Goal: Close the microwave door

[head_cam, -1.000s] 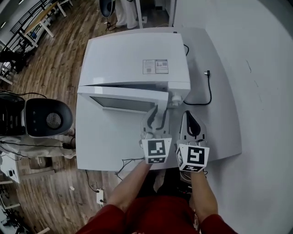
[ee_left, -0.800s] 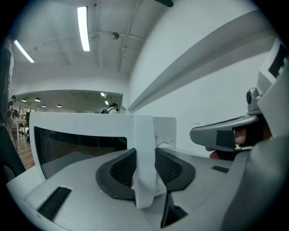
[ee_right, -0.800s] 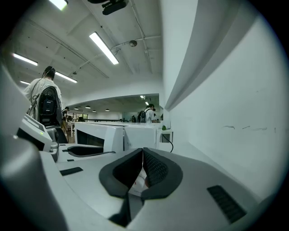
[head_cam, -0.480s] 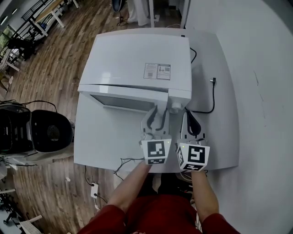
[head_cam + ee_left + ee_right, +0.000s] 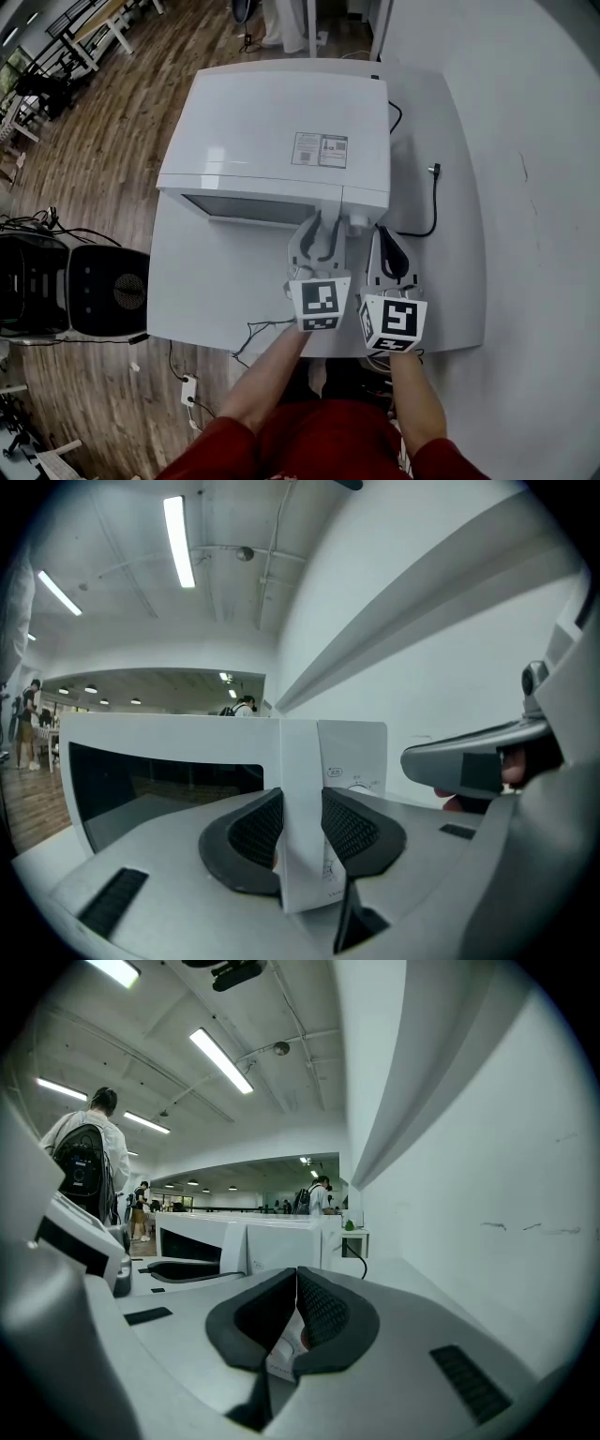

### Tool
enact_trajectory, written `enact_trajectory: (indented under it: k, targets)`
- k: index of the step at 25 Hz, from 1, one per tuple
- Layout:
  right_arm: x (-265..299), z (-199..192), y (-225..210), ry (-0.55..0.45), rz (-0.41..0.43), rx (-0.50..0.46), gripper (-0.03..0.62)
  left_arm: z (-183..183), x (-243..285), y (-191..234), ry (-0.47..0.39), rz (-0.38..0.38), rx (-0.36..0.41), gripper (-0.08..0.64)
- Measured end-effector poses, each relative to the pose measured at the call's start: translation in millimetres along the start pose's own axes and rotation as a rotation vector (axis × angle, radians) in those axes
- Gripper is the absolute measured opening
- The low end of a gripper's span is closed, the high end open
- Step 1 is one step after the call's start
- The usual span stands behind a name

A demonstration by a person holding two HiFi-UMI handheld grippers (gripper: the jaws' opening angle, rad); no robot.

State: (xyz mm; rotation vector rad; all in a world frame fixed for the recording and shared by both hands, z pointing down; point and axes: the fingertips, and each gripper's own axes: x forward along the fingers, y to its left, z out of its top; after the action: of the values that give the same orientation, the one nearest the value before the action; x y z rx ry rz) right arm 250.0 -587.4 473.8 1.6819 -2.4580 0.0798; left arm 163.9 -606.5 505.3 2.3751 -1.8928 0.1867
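head view: microwave (image 5: pixel 253 122) top label (image 5: pixel 319 150), print unreadable.

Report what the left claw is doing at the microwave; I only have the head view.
Observer: The left gripper view shows the left claw clamped on the right edge of the microwave door, one of its pads on each face.
Operator: Check the right claw.
Observer: In the right gripper view the right claw is shut, tips meeting, holding nothing.
Operator: Scan the room beyond.
Observer: The right gripper view shows a person with a backpack standing at the left.
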Motion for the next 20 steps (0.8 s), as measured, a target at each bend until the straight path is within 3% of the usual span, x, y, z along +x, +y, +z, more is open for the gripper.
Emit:
enact_trajectory:
  k: [13,20]
  targets:
    - [-7.1,5.2,2.9,-0.004,-0.009,0.0,0.026,2.5,-10.5,-2.6,0.009,-0.009,0.022,0.146]
    - [-12.1,18.7,10.4,-0.033,-0.008,-0.001,0.026,22.9,-35.5,10.6,-0.023,-0.007,0.009,0.146]
